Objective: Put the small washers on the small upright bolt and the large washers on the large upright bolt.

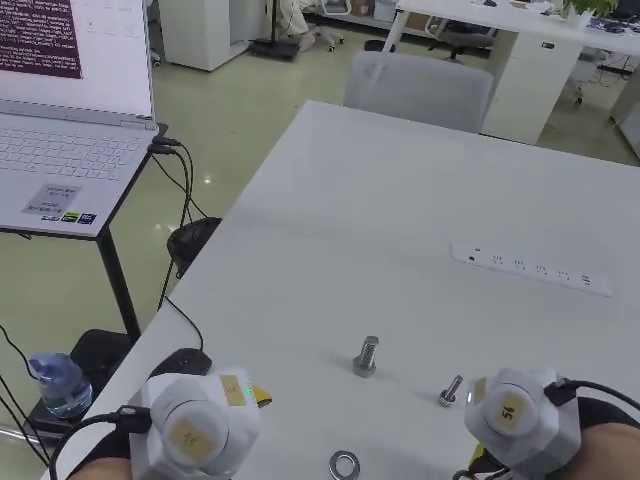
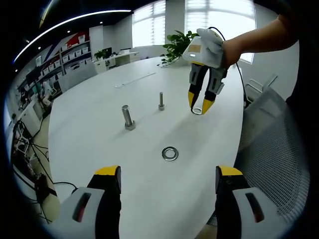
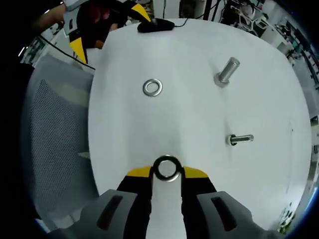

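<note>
Two bolts stand upright on the white table point(image 1: 330, 240): the large bolt point(image 1: 366, 357) point(image 2: 128, 117) point(image 3: 227, 71) and, to its right, the small bolt point(image 1: 450, 391) point(image 2: 161, 101) point(image 3: 240, 140). One loose washer point(image 1: 345, 464) point(image 2: 170, 153) point(image 3: 152, 87) lies flat near the front edge. My right gripper point(image 3: 166, 172) point(image 2: 202, 102) point(image 1: 515, 415) is shut on a second washer point(image 3: 166, 168) point(image 2: 198, 108), held above the table near the small bolt. My left gripper point(image 2: 169, 179) point(image 1: 195, 425) point(image 3: 99, 25) is open with nothing between its jaws, which face the loose washer.
A white power strip point(image 1: 528, 268) lies at the table's back right. A laptop point(image 1: 60, 150) sits on a stand to the left, with cables and a water bottle point(image 1: 62, 383) below. A grey chair point(image 1: 418, 88) stands at the far edge, a mesh chair point(image 3: 55, 139) behind me.
</note>
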Tool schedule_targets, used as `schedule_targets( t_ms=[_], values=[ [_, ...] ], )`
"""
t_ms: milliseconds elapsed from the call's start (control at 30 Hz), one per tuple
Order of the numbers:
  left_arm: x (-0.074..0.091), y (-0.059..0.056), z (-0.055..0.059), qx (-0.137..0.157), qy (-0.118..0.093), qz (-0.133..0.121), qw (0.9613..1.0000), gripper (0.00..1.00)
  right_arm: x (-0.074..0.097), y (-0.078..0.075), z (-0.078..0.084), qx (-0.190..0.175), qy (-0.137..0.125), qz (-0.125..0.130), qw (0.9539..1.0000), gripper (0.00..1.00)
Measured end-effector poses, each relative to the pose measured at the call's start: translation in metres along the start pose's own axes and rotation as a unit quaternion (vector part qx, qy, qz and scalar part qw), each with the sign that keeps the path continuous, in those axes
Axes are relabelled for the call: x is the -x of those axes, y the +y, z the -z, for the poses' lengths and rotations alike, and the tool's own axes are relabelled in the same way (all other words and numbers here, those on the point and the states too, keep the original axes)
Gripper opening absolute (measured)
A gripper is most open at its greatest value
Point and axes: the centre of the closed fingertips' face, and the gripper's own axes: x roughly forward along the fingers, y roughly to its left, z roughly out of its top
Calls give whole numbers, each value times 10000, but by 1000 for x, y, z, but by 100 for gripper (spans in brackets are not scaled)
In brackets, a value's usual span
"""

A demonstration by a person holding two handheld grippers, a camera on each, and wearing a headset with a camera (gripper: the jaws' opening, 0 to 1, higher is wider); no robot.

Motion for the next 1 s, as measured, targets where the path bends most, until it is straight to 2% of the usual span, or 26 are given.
schedule_targets(
  t_ms=[300,433,633,1000],
  values=[
    [1,2,1,-3,1,-25,10000,78,27,-19,-28,-44,-167,90,9998,21],
    [1,1,2,8,-2,-12,10000,78,33,-27,-36,-53,-196,113,9997,21],
    [1,0,1,-11,5,10,10000,77,40,-37,-44,83,-116,131,9998,21],
    [-1,0,2,-2,-2,-13,10000,77,45,-51,-66,83,-195,98,9997,21]
  ],
)
